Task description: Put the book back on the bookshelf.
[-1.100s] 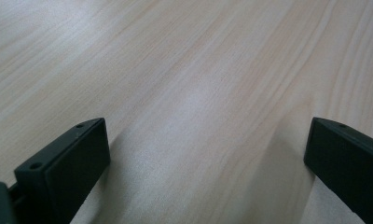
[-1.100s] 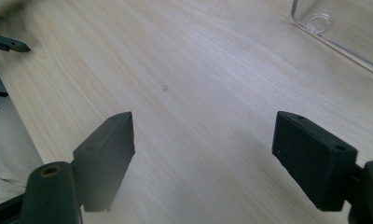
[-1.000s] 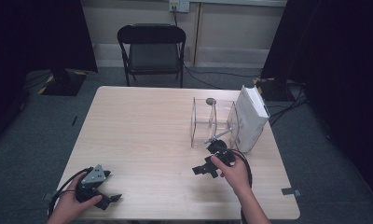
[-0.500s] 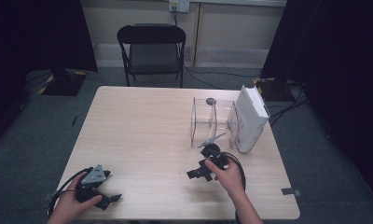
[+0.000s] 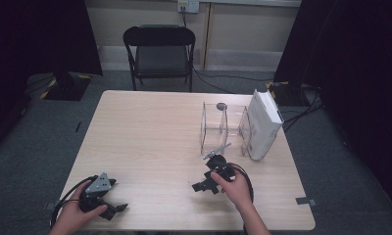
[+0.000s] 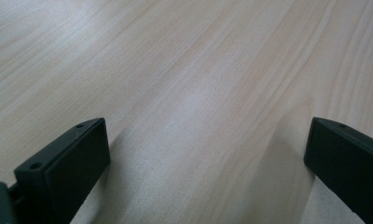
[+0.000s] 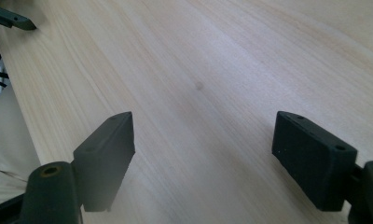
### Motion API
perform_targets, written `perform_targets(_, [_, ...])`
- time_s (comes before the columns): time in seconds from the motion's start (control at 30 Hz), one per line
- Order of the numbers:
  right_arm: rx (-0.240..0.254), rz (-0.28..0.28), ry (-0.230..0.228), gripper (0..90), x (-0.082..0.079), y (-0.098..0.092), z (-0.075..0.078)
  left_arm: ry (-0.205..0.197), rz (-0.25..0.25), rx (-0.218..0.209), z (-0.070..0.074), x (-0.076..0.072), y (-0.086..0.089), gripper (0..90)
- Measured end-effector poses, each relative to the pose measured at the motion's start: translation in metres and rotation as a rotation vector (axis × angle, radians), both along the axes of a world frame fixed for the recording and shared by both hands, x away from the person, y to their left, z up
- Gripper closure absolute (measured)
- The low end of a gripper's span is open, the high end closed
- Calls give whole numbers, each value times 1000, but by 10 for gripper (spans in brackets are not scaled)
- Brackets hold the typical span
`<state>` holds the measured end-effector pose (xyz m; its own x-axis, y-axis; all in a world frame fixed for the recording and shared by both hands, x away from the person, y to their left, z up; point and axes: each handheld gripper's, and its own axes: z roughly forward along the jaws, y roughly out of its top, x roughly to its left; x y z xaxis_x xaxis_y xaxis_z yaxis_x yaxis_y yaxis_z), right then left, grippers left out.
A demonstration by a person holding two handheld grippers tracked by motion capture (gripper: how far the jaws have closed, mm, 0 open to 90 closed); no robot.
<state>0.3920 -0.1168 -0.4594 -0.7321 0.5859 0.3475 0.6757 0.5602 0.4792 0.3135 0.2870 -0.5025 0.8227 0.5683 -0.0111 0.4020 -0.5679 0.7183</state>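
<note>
Your right gripper [image 5: 200, 186] sat low over the desk [image 5: 150, 142], just in front of the clear acrylic stand [image 5: 222, 128] and the white box [image 5: 262, 125] leaning against it at the far right; those were the nearest things to your working hand, and both were untouched. In the right gripper view its jaws stood well apart with only bare wood grain between them; nothing was held. Your left gripper [image 5: 110, 209] rested at the near left corner, well apart from everything, its jaws likewise spread wide over bare wood in the left gripper view.

The risk, as I judged it, lay in the stand; it looked light and thin-walled, and the box appeared to lean on it, so a careless nudge from your right hand [image 5: 235, 186] or its trailing cable could have shifted the stand and let the box slide or tip. The cable looped close beside your wrist, near the stand's foot, and could have snagged there. Coming in too low could also have scraped the jaw tips on the wood.

Your right hand gripped from above, wrist angled so the gripper pointed leftward and down across the desk, away from the stand; your left hand [image 5: 79, 215] lay low, gripper aimed rightward along the near edge.
</note>
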Motion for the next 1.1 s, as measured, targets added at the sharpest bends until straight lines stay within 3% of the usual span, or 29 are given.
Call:
perform_targets(0.4, [5,39,-7,213,-4,13,-13,0,0,1,0,0,0,0])
perform_targets(0.73, [-12,81,-79,197,-10,23,-15,0,0,0,0,0,0,0])
perform_targets(1.0, [-23,82,-113,192,-14,26,-16,0,0,2,0,0,0,0])
perform_targets(1.1, [-35,92,-160,175,-18,30,-18,0,0,1,0,0,0,0])
